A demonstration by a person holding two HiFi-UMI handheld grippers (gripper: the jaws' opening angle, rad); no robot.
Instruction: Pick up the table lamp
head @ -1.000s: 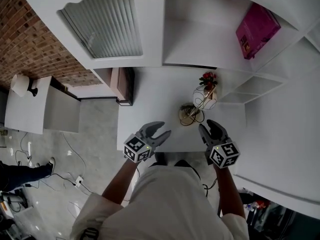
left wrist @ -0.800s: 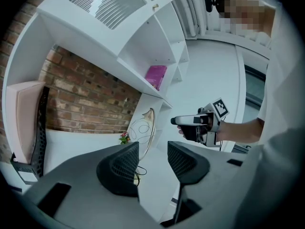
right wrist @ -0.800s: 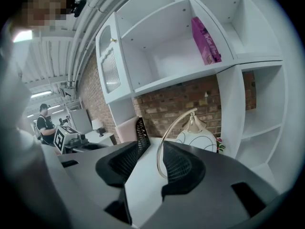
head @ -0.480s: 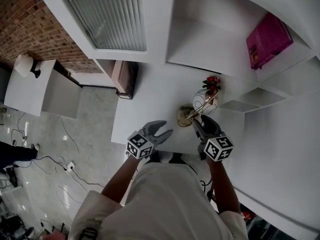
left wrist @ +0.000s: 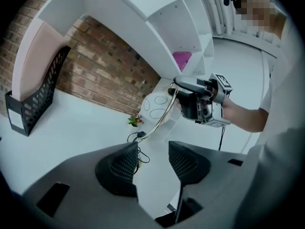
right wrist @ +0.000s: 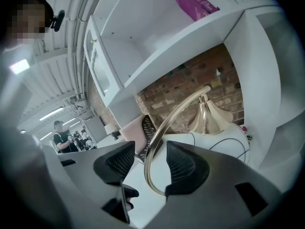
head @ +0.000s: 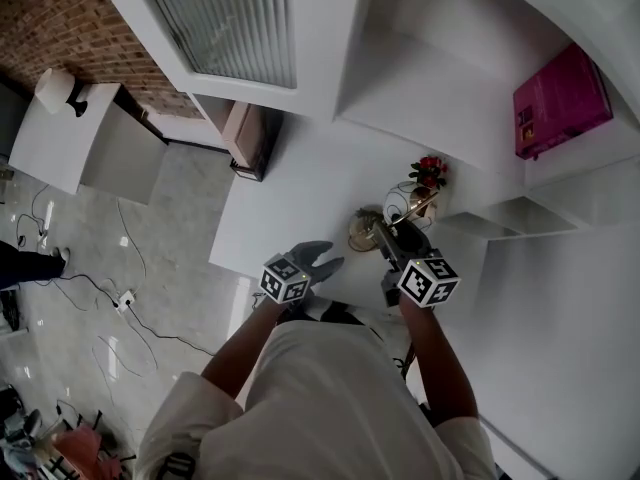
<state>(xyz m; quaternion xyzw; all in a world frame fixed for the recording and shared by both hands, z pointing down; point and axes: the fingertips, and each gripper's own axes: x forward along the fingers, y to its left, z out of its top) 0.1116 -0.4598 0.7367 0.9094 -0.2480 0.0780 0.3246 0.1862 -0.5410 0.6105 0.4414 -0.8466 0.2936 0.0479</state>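
While standing on the white desk (head: 290, 208) beneath the shelves (head: 430, 78), reads as a table lamp (head: 365, 232) of slim curved brass stem, flared brass cone and round white globe. Passes its stem between the parted jaws of the right gripper (right wrist: 148, 161), unclamped; left gripper (left wrist: 152, 161) nearby, jaws apart, holding nothing. Beyond: red flowers (head: 430, 168), a magenta box (head: 560, 103) on a shelf, a pink folder (left wrist: 33, 56) in a black mesh rack (left wrist: 43, 99).

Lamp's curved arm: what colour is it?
The lamp's curved arm is shiny gold, like polished brass; the right gripper view shows it best.
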